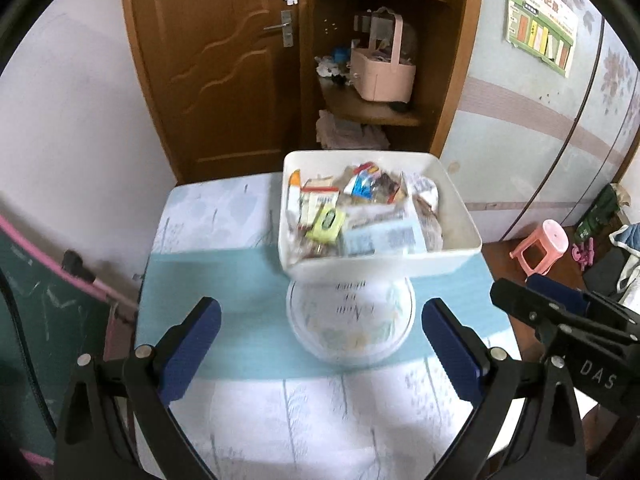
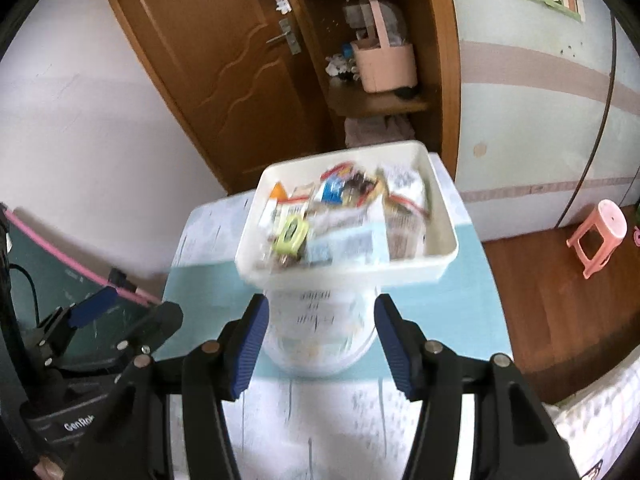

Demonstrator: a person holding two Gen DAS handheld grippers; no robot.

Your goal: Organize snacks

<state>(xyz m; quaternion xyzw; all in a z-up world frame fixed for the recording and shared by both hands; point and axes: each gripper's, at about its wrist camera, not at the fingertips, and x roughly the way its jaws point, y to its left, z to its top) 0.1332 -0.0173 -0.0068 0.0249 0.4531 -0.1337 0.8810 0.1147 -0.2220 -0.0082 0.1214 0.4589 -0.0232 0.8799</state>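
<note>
On the counter (image 1: 256,352), with its pale blue and white cloth, everything for this job sits toward twelve o'clock from both cameras. Biggest of the lot is the white bin (image 1: 460,236), rectangular and already heaped with snacks (image 1: 360,216): packets in orange, blue, white and one bright yellow-green wrapper (image 1: 328,220) near its nine o'clock side. Touching the bin's near wall, at its six o'clock, stands a round white tub (image 1: 350,320), printed lid up; the blur hides what the print says. It looks like the one item not yet filed away, parked right at the bin's edge for a short transfer.

Now the claws. The right claw (image 2: 318,340) has its blue pads apart, one at nine and one at three o'clock of the tub (image 2: 320,336), flanking it closely; motion blur stops me telling whether either pad touches. That straddle reads as lining up for a squeeze on the tub's round sides. The left claw (image 1: 320,352) is spread wide, holding nothing, with the tub centred ahead of it, likely ready to steady things. In the left view the right claw (image 1: 556,300) shows at three o'clock, alongside.
</note>
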